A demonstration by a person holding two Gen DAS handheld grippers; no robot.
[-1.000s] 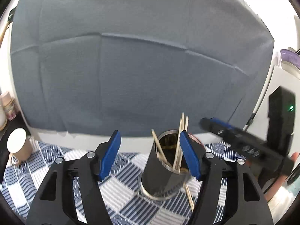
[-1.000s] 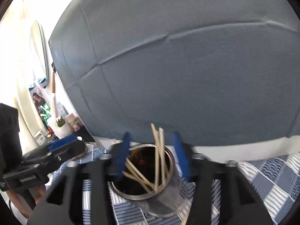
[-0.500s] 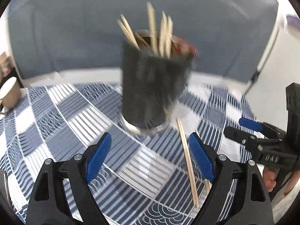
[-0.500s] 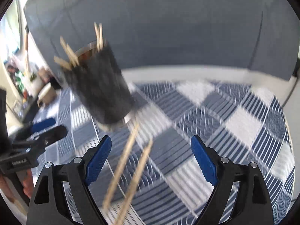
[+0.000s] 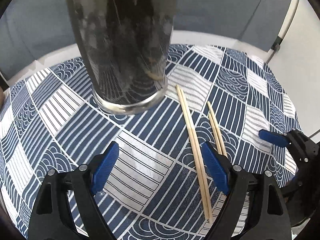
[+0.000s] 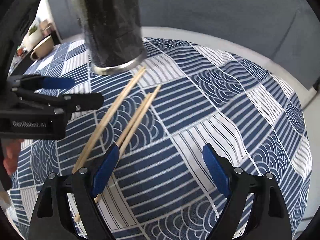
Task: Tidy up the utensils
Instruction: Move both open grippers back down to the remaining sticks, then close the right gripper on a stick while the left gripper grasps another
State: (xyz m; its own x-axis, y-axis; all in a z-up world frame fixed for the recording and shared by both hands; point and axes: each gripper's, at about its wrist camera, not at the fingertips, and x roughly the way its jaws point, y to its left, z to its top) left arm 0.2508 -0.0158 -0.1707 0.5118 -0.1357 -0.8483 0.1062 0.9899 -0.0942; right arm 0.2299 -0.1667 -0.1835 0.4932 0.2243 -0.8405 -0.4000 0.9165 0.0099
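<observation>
Blue-and-white patterned cloth (image 5: pixel 60 120) fills both views, a grey backdrop (image 6: pixel 220 10) rising behind the table. Left gripper (image 5: pixel 163 170) hangs over that cloth with its blue pads spread wide and nothing between them, fully released. Just past its right-hand pad lie two pairs of wooden chopsticks: the long pair (image 5: pixel 193 140) runs from beside that pad forward toward the metal holder (image 5: pixel 124 50), and the shorter pair (image 5: pixel 216 128) lies just to the right of it, its near end slipping behind the pad. Straight ahead of the fingers the holder stands on the cloth, dark and blurred, its steel base ring nearly touching the long pair's far tips. Far right in this view, one blue pad of the right gripper (image 5: pixel 274 138) pokes in.

Over to the right wrist camera: the right gripper (image 6: pixel 163 170) is likewise spread open and empty. Both chopstick pairs lie ahead and to its left, the shorter pair passing under its left finger. This view catches what the other misses: a beige mug (image 6: pixel 43 47) beyond the holder at far left, and the left gripper seen side-on.
</observation>
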